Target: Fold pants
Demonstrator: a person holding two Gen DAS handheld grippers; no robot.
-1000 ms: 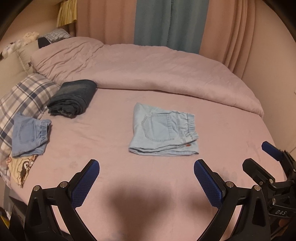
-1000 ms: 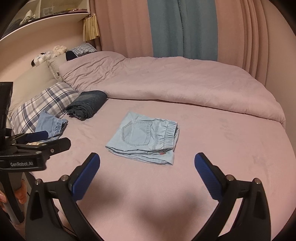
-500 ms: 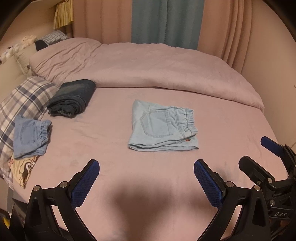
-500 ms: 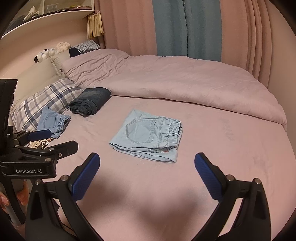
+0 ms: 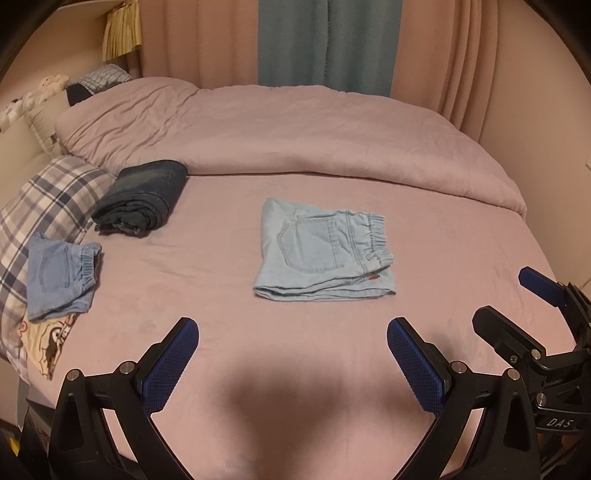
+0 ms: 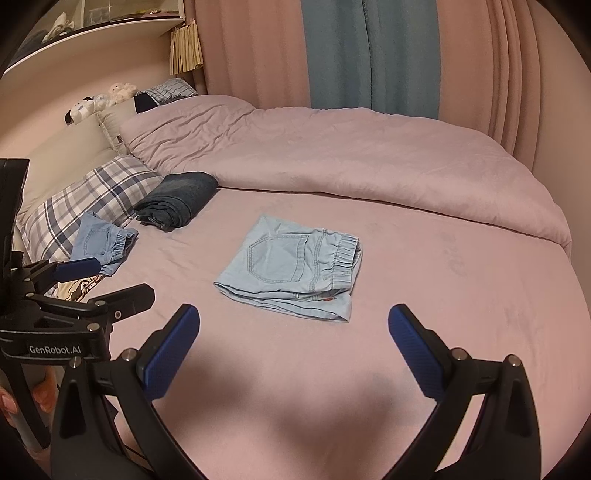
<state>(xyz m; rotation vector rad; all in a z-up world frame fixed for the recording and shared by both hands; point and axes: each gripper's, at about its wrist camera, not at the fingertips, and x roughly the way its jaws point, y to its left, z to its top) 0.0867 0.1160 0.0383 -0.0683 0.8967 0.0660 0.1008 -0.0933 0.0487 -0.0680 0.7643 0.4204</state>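
Note:
Light blue denim pants lie folded into a rectangle in the middle of the pink bed sheet, back pocket up and elastic waistband to the right. My left gripper hangs open above the sheet, well in front of the pants, with nothing between its blue pads. Beside it on the right, my right gripper is open and holds nothing. Each gripper shows at the edge of the other's view: the right gripper and the left gripper.
Folded dark denim jeans and a smaller folded blue pair lie at the left by a plaid pillow. A pink duvet is bunched across the far half. Curtains hang behind; a shelf runs above the headboard.
Both grippers have drawn back and risen slightly from the folded pants, so the pants sit a little farther off in both views. Both stay open; the pants have not moved.

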